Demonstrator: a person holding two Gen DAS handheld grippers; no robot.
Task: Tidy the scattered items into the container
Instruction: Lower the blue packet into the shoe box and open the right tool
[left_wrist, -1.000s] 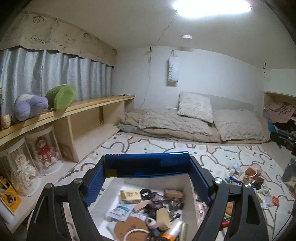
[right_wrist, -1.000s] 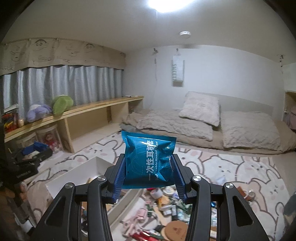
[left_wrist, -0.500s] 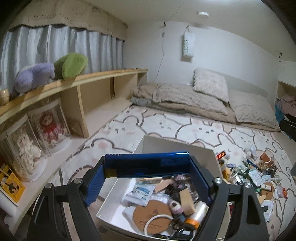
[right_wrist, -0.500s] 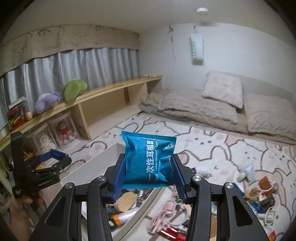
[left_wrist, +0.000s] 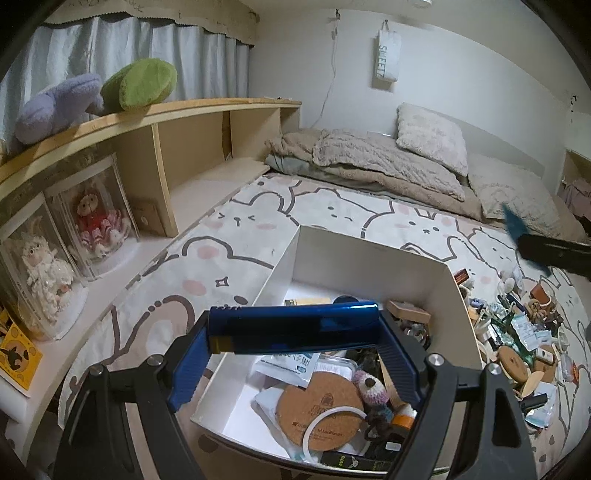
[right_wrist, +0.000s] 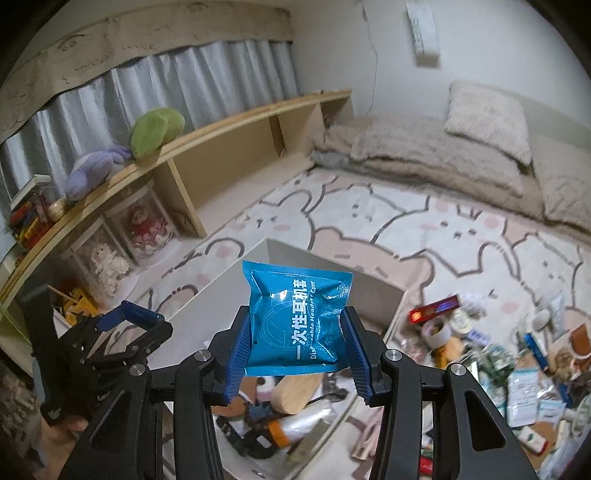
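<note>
A white open box (left_wrist: 373, 254) sits on the rug, holding a cork coaster, a crochet toy, packets and other small things. My left gripper (left_wrist: 291, 330) hangs over the box's near left corner, shut on a glossy dark blue bar (left_wrist: 295, 326) held crosswise between its pads. My right gripper (right_wrist: 297, 332) is above the same box (right_wrist: 288, 251) and shut on a blue foil packet (right_wrist: 297, 317) with white lettering, standing upright. In the right wrist view the left gripper (right_wrist: 138, 323) shows at the lower left. The right gripper's packet (left_wrist: 515, 223) pokes in at the far right of the left wrist view.
Scattered items (left_wrist: 517, 332) lie in a heap on the bunny rug (left_wrist: 332, 210) right of the box; the same heap (right_wrist: 498, 350) appears in the right wrist view. A wooden shelf (left_wrist: 155, 114) with plush toys and doll cases lines the left wall. Bedding (left_wrist: 388, 162) lies at the back.
Both grippers have tilted down and moved toward the box, which now fills the lower views. The right gripper has swung left over the box. Each keeps its hold.
</note>
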